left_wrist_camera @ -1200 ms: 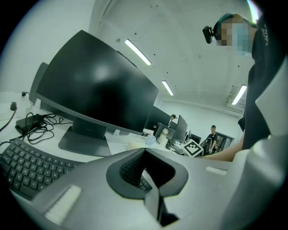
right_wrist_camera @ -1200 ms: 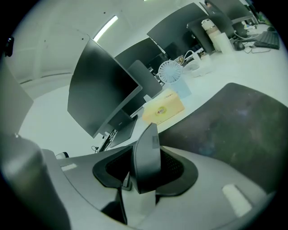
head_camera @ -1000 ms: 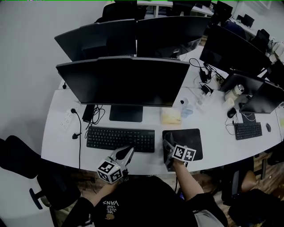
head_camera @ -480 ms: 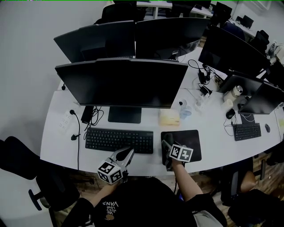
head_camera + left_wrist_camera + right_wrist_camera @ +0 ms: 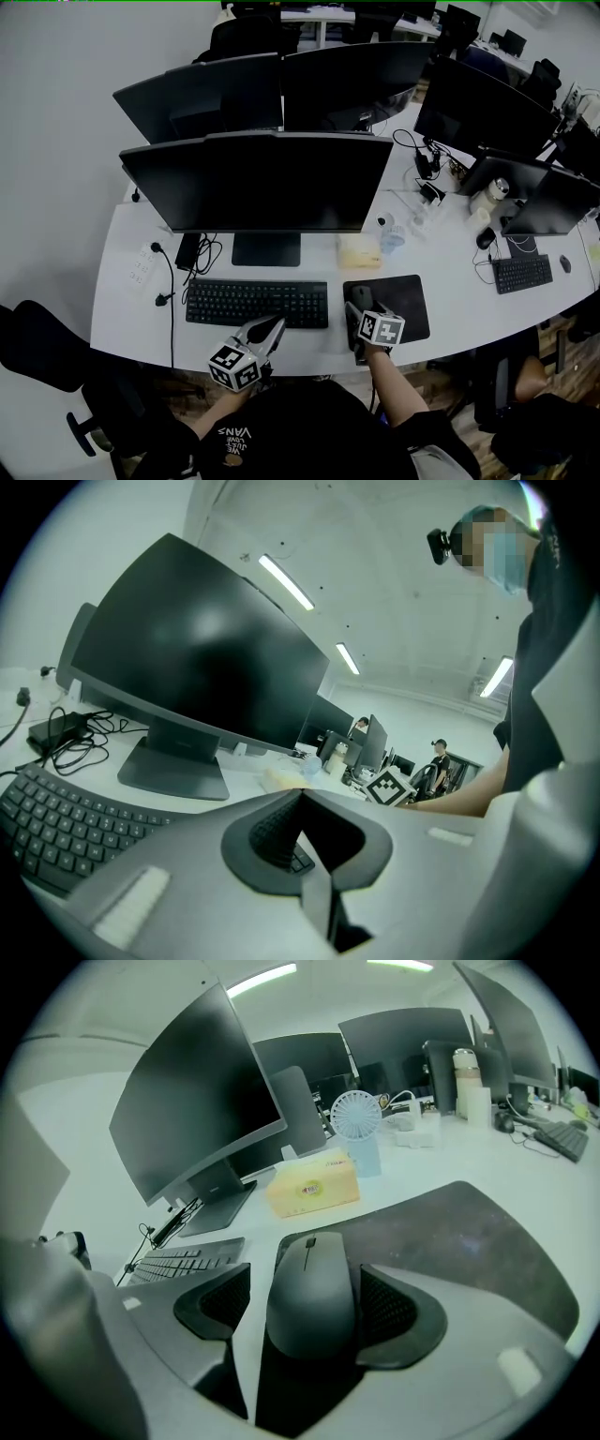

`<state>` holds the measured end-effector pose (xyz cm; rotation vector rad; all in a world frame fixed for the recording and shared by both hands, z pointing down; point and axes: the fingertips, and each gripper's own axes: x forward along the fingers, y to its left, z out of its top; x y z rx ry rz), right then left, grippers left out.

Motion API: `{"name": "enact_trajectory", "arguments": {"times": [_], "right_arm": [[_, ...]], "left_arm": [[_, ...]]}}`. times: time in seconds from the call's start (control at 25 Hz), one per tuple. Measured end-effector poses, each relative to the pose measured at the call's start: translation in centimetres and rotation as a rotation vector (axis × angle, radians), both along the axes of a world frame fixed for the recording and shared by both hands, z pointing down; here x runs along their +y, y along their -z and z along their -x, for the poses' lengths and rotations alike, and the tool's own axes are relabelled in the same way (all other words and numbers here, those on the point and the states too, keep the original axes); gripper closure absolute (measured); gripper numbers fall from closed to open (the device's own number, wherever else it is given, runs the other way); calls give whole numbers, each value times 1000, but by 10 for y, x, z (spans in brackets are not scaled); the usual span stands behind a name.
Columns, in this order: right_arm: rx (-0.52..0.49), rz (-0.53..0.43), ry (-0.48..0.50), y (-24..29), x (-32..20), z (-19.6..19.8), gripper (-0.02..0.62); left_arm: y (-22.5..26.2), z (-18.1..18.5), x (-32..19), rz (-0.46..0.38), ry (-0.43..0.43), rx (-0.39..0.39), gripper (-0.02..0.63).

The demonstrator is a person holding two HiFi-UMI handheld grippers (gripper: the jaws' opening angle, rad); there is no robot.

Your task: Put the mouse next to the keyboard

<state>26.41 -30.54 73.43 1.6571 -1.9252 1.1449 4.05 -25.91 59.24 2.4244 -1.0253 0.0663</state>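
Mouse (image 5: 310,1283) lies beside keyboard (image 5: 256,303), between right gripper's (image 5: 307,1304) jaws, just spread wide. Best back off straight, without nudging. Left gripper (image 5: 298,834) closed, empty.

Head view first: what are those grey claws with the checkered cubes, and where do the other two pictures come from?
No robot here: a person holds a two-jaw gripper in each hand. The head view is from a camera on the person's head, looking down on the desk; the other two cameras ride on the grippers. On the desk: a monitor, keyboard, tissue box and dark mouse pad. The right gripper straddles the mouse, at the pad's left edge beside the keyboard; its jaws have just been opening and do not squeeze it. The left gripper is shut and empty.
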Motion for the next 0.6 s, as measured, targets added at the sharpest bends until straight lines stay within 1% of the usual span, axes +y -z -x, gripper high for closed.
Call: {"name": "enact_trajectory", "arguments": {"times": [0.16, 0.28, 0.44, 0.6], "right_arm": [[6, -25, -34, 8, 2, -2, 233], [-20, -75, -52, 22, 3, 2, 233], [-15, -139, -79, 48, 9, 8, 234], [-43, -197, -108, 70, 20, 21, 240]], "left_arm": [[3, 4, -1, -8, -20, -4, 604], [6, 5, -1, -15, -40, -3, 604], [9, 5, 0, -26, -75, 2, 604], [11, 6, 3, -32, -113, 13, 604]]}}
